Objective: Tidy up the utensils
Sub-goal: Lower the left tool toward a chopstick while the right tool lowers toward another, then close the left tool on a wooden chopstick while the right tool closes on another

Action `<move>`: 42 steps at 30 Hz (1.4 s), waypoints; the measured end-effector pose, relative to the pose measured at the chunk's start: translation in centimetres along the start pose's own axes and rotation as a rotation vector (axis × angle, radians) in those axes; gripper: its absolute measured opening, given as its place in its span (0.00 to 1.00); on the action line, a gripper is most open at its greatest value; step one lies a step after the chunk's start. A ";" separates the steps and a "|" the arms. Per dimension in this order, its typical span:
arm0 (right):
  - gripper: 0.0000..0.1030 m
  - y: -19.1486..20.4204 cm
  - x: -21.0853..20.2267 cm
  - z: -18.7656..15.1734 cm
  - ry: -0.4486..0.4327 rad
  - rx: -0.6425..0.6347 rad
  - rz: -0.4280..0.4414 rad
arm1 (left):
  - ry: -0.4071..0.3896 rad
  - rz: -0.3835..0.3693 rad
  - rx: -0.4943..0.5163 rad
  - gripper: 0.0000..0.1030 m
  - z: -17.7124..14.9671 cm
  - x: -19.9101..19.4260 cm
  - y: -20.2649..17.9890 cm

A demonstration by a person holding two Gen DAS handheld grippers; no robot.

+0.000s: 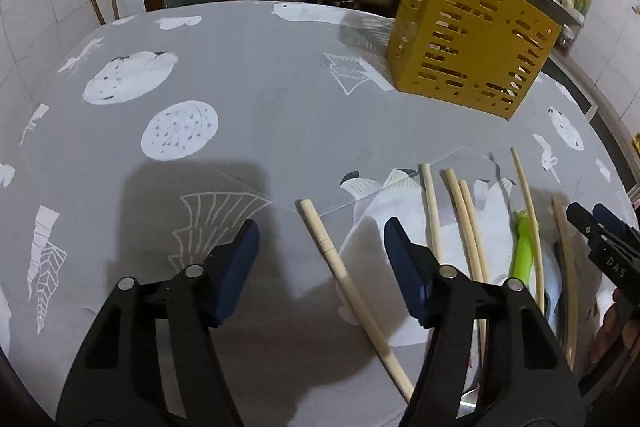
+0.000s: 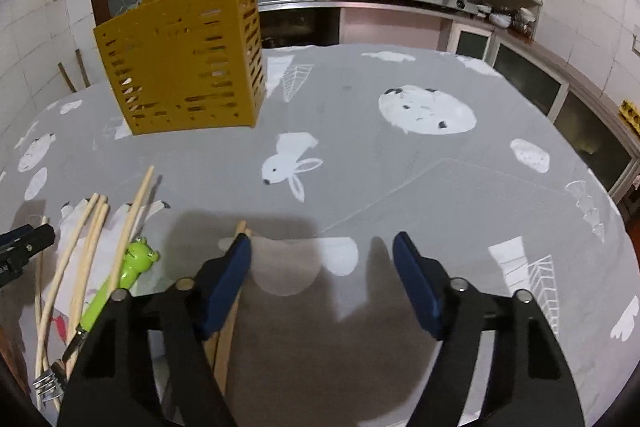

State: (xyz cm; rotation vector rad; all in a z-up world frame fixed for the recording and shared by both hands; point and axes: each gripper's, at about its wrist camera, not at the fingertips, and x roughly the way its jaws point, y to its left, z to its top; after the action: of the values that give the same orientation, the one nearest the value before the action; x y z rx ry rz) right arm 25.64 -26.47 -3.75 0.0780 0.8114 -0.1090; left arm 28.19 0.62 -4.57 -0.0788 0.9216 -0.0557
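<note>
**A:** Start with your left wrist view. Nearest the lens is your left gripper (image 1: 320, 239), jaws apart, pads touching nothing. A pale chopstick (image 1: 348, 287) lies on the cloth between them, slanting toward you.

**B:** So nothing is held there?

**A:** Nothing. Just right of it lies the rest of the pile: more loose chopsticks (image 1: 464, 215) and a green-handled fork (image 1: 522, 247), all flat on the grey tablecloth (image 1: 260, 131). The yellow utensil holder (image 1: 468, 43) stands upright, well apart, at the far right.

**B:** And the right wrist view?

**A:** Nearest is your right gripper (image 2: 322, 251), also open, with only bare cloth in the gap. A darker pair of chopsticks (image 2: 226, 347) runs under its left finger; I can't tell whether the pad touches them. The green frog fork (image 2: 132, 267) and pale sticks (image 2: 86, 235) lie to the left, the holder (image 2: 184, 59) far back.

**B:** How far along am I?

**A:** Barely begun, I judge. A few sticks may show through the holder's slots, but every utensil I can make out clearly is on the table waiting to be picked up.
</note>
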 end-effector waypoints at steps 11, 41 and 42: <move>0.58 0.7 0.4 -0.2 0.025 -0.010 0.034 | 0.001 -0.004 0.006 0.62 0.0 0.0 0.0; 0.12 2.2 1.2 -0.3 0.094 0.023 0.065 | 0.049 0.059 0.005 0.25 0.1 0.6 -1.5; 0.12 2.2 1.2 -0.2 0.099 0.027 0.065 | 0.048 0.064 0.015 0.25 0.1 0.7 -1.6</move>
State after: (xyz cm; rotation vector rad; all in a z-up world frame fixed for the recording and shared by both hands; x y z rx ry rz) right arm 26.63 -24.37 -4.67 0.1362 0.9050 -0.0554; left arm 28.65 -1.06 -4.92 -0.0341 0.9706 -0.0055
